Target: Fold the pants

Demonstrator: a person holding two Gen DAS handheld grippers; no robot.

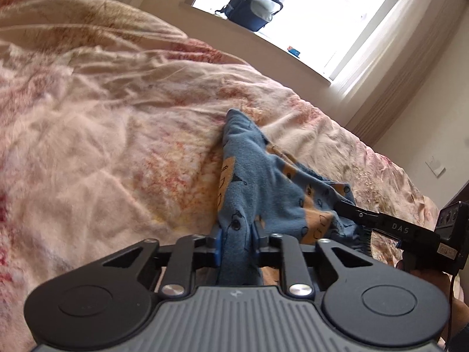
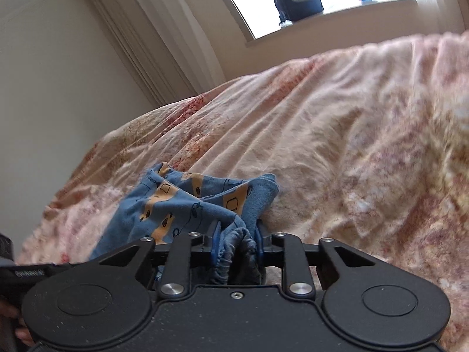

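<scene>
Both sets of jaws pinch the pants [image 1: 258, 182] on the bedspread [image 1: 102, 117].

Blue pants [image 1: 263, 182] with orange-and-black motifs; pink-cream floral blanket [image 1: 102, 117]; navy-grey backpack [image 1: 253, 4]

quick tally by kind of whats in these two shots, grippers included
grippers: 2, left gripper and right gripper, each shut on the pants
pants: 1, blue patterned pants
bed covers: 1, pink floral blanket
bags: 1, dark backpack on the windowsill
small items on the sill: 1, small blue object, too small to identify
total: 6
</scene>
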